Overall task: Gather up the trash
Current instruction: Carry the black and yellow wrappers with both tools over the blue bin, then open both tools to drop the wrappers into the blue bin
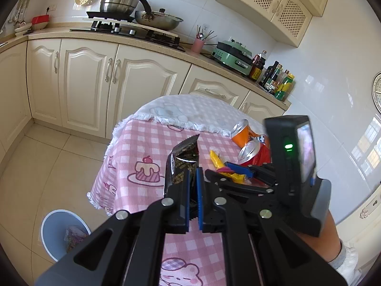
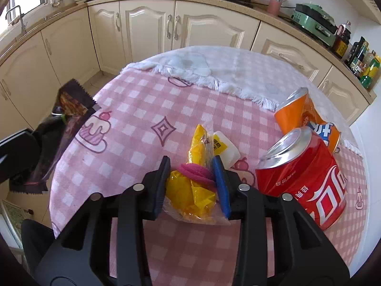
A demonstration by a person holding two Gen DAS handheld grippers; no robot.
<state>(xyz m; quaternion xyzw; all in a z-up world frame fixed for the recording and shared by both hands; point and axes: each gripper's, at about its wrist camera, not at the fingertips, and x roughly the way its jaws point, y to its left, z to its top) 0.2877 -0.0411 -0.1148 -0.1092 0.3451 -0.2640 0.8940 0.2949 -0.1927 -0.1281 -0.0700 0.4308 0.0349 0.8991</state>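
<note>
My left gripper (image 1: 193, 174) is shut on a black snack wrapper (image 1: 183, 159) and holds it above the left side of the table; the wrapper also shows in the right wrist view (image 2: 64, 119). My right gripper (image 2: 194, 166) stands around a yellow plastic wrapper (image 2: 195, 190) with a pink ring on it, its jaws close on both sides; I cannot tell if they grip it. A crushed red cola can (image 2: 304, 178) and an orange can (image 2: 302, 114) lie to its right. A blue trash bin (image 1: 60, 231) stands on the floor at the lower left.
The round table has a pink checked cloth (image 2: 142, 100) with a white cloth (image 2: 238, 66) at the far side. Cream cabinets (image 1: 88, 76), a stove with pots (image 1: 123, 2) and bottles (image 1: 278, 78) line the far counter. The floor (image 1: 47, 162) is tiled.
</note>
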